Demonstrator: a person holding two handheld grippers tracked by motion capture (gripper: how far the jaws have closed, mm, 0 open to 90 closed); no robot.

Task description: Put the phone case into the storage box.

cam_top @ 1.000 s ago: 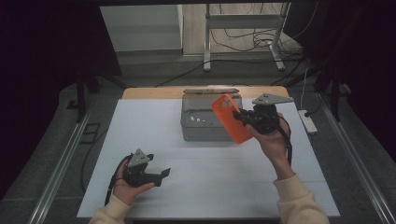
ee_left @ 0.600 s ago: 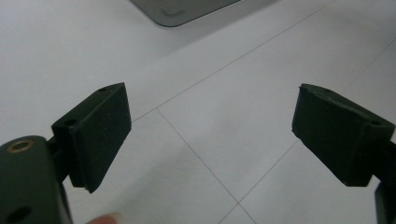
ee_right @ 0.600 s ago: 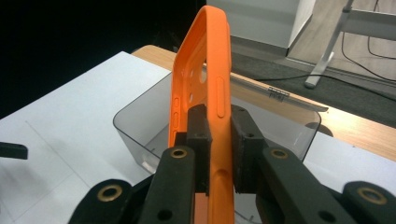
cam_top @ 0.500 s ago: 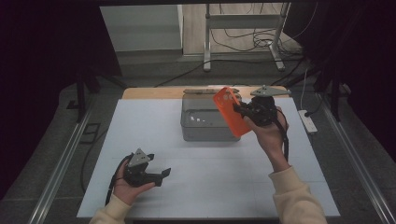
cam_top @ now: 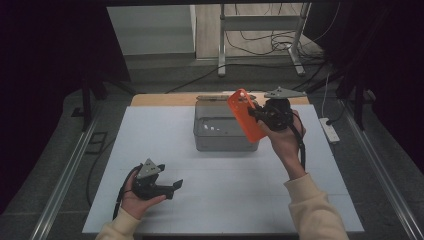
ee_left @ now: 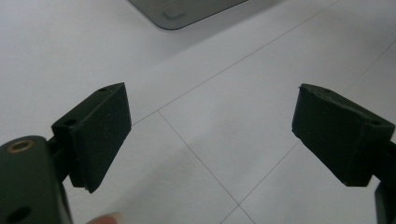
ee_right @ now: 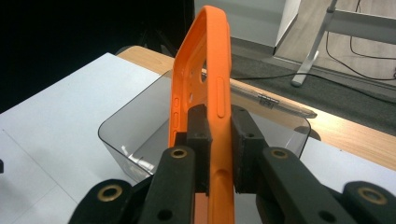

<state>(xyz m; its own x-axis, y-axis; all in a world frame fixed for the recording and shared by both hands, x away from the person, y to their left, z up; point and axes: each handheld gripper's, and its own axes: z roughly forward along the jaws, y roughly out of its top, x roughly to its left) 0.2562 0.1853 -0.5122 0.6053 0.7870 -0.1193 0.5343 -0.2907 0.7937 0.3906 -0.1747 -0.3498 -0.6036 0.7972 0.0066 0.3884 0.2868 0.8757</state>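
The right tool (cam_top: 256,116) is clamping an orange case (cam_top: 244,114) by its edge, holding it above the box (cam_top: 220,134) near the bench's (cam_top: 150,130) far edge. Best to be centring it over the opening and lowering before letting go. The left tool (cam_top: 172,186) is resting released near the front-left corner.

White, matte counter (cam_top: 165,130) with faint seam lines and a wooden strip along the far edge. Clear grey plastic bin (cam_top: 220,139) with rounded corners standing directly on it, toward the far middle. Left hand-held gripper (cam_top: 172,186) resting low near the front-left.
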